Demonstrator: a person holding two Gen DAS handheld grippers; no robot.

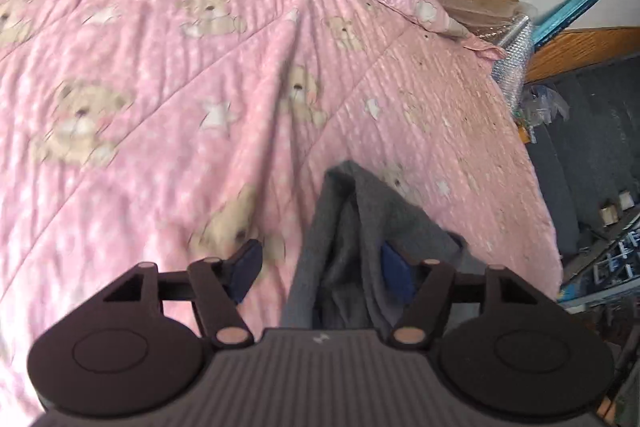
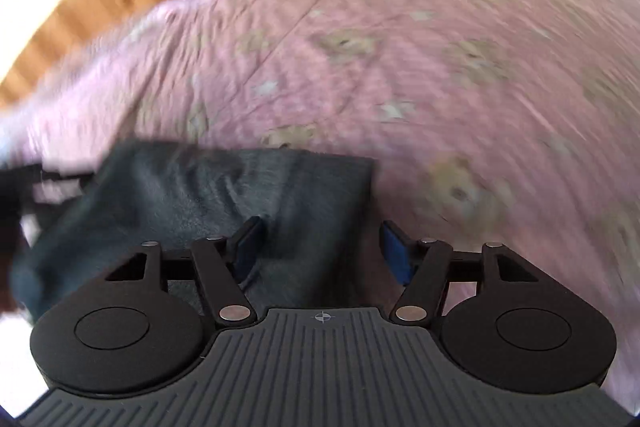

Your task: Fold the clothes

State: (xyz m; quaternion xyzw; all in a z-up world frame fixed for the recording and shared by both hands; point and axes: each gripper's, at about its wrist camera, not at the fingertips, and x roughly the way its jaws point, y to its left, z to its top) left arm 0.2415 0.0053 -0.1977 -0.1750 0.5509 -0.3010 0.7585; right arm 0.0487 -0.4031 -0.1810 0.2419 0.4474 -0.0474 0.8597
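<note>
We hold both grippers low over the grey garment (image 1: 352,239), which lies bunched on the pink bear-print quilt (image 1: 160,75) — soft, flat ground for folding. The left gripper (image 1: 322,269) and right gripper (image 2: 320,247) both have jaws spread, pinching nothing — probably poised to catch an edge.

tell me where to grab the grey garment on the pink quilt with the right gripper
Take the grey garment at its squared far-right corner, coming in from the right over the pink quilt. That edge lies flat and exposed, and the open right gripper already straddles it.
</note>
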